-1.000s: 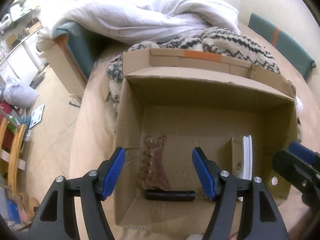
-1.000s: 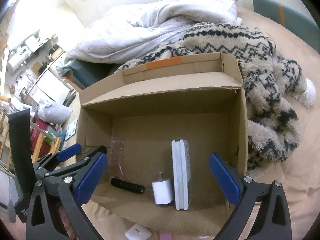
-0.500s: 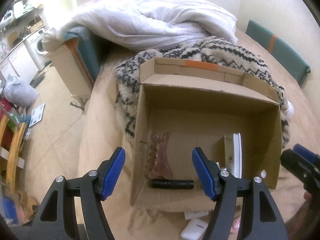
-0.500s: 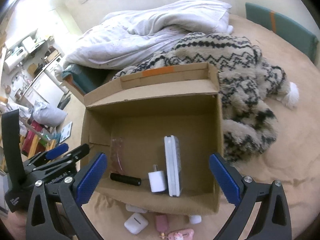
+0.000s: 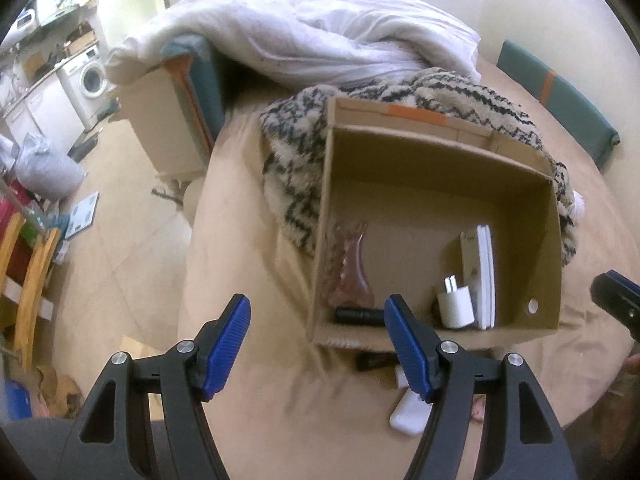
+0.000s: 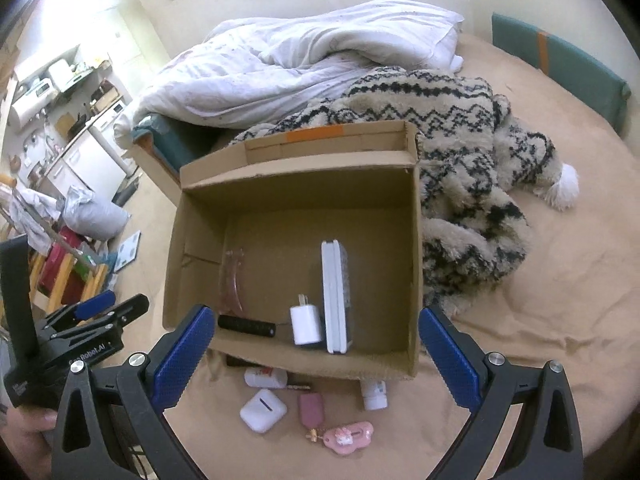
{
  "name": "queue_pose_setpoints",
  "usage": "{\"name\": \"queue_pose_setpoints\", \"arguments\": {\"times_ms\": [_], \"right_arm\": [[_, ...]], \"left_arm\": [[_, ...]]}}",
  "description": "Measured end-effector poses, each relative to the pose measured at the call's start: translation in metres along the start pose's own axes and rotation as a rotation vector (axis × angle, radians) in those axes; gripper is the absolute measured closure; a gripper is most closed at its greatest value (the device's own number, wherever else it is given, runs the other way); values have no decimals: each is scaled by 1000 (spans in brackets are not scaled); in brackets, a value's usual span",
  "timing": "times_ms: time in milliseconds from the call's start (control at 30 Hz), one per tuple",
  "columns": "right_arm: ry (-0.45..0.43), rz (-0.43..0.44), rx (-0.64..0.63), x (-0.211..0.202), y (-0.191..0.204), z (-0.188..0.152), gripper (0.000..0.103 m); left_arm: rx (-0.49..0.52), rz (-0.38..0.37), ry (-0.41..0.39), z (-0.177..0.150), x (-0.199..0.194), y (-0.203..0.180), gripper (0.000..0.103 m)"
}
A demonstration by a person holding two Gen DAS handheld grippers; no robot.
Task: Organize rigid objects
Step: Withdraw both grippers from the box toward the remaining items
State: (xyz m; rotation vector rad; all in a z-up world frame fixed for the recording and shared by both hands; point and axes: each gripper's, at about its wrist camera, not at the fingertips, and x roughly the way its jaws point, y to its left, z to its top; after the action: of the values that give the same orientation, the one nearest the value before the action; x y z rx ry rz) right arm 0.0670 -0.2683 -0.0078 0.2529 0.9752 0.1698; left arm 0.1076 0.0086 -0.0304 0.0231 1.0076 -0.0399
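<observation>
An open cardboard box (image 6: 296,172) stands on the tan bed. It holds a pinkish comb (image 6: 232,276), a black cylinder (image 6: 247,325), a white charger plug (image 6: 306,324) and a white flat case (image 6: 334,296) standing on edge. On the sheet before the box lie a white earbud case (image 6: 263,410), a small pink case (image 6: 311,404), a pink cat charm (image 6: 348,438) and a white bottle (image 6: 374,394). My right gripper (image 6: 315,312) hangs open and empty above the box's near wall. My left gripper (image 5: 316,300) is open and empty, over the box's (image 5: 436,140) near left corner.
A fluffy black-and-cream blanket (image 6: 460,200) lies behind and to the right of the box, with a white duvet (image 6: 304,60) beyond it. A teal cushion (image 6: 560,64) lines the far right edge. The bed's left edge drops to a cluttered floor (image 5: 100,208).
Both grippers have drawn back and up from the box, which looks smaller now. The loose items on the sheet in front of the box have come into view. Both stayed open.
</observation>
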Motion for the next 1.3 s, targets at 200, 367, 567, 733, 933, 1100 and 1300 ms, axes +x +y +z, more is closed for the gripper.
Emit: {"name": "queue_pose_setpoints", "arguments": {"times_ms": [200,367,567,733,933,1100,1300], "right_arm": [[30,28,-8,-5,-2,-23,0],[52,31,8,-7,-7,-40,0],[86,53,70,0,-18,-49,0],[129,28,127,16,-32,-53,0],[197,46,179,38,-37,-57,0],[220,59,175,45,-32,-59,0],[231,44,199,53,-37,-58,0]], "left_arm": [[-25,12,37,-13,6,7,36],[-34,12,62,-16,12,6,36],[-21,9,86,-17,20,-1,36],[-24,21,120,-19,32,-2,36],[-50,7,187,-23,47,1,36],[-57,-4,267,-32,66,-3,36],[-47,-53,334,-43,83,-26,36]]}}
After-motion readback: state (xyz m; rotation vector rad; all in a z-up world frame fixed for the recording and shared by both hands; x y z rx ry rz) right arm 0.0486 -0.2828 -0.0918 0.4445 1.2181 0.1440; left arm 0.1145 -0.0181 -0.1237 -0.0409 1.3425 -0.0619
